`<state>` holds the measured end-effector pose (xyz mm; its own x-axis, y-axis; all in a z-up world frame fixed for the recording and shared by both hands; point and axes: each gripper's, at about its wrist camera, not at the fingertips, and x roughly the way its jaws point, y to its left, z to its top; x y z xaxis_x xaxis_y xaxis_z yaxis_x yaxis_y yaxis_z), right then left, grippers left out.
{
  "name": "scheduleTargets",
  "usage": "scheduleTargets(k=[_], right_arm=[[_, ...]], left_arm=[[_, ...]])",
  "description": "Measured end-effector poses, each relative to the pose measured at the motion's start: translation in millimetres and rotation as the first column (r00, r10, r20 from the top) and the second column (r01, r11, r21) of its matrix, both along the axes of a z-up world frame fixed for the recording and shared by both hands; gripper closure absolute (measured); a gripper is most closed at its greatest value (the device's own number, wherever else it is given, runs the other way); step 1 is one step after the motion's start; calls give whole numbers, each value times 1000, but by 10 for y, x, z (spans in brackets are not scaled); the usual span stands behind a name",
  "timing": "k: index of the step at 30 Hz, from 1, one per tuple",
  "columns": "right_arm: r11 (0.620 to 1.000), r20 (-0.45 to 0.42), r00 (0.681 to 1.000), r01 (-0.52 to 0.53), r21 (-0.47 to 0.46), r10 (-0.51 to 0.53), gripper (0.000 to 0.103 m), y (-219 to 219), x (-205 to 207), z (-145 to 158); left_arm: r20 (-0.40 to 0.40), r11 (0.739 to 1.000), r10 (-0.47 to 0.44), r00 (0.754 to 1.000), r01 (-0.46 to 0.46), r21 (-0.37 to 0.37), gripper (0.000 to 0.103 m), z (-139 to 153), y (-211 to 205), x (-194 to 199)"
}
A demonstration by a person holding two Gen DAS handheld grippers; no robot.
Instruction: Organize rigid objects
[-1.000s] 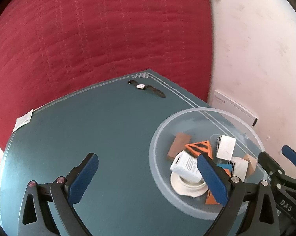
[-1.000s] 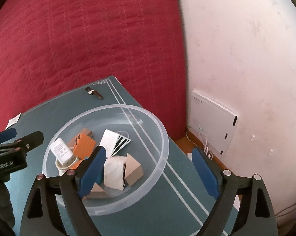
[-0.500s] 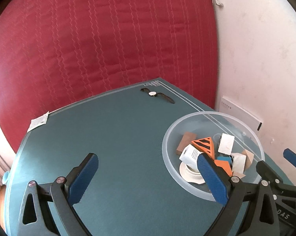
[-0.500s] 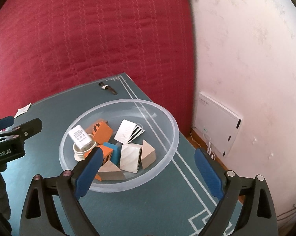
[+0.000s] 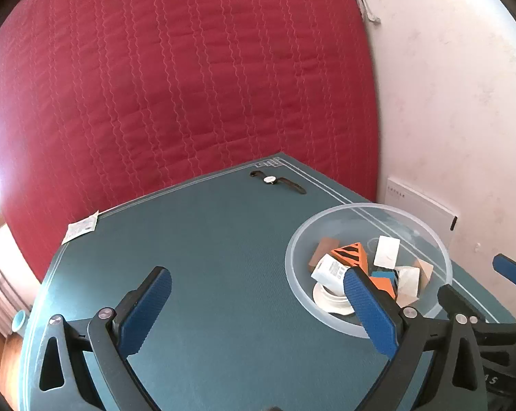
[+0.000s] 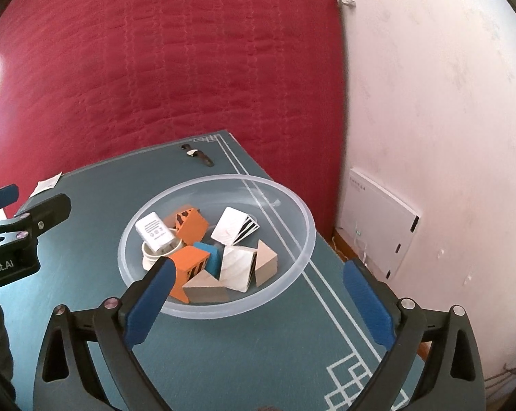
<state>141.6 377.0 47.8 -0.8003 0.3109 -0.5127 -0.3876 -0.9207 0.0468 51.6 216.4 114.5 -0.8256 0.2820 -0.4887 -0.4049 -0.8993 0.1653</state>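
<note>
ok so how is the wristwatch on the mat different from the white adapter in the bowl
The wristwatch lies flat on the green mat near its far edge, outside the clear bowl; the white adapter sits inside the bowl. The watch is thin with a dark strap and pale face; the adapter is a blocky white box with printed text. The watch lies alone; the adapter leans tilted on a white ring. Neither claw holds either one.

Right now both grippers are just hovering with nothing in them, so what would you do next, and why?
Probably send the left gripper toward the watch. It is open and empty, as is the right gripper, and the blocks already lie in the bowl. The watch lies alone at the mat's far corner, apparently the one rigid thing not yet gathered.
</note>
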Motion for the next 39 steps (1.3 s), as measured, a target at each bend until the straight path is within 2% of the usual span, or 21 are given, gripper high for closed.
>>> scheduleTargets(k=[14, 39], right_arm=[[996, 25, 1000, -19, 83, 17, 4, -175, 25, 12], [994, 39, 999, -9, 105, 5, 4, -102, 19, -4]], left_arm=[[30, 1000, 5, 1000, -4, -28, 1, -36, 8, 141], [21, 999, -6, 1000, 7, -48, 1, -24, 87, 221]])
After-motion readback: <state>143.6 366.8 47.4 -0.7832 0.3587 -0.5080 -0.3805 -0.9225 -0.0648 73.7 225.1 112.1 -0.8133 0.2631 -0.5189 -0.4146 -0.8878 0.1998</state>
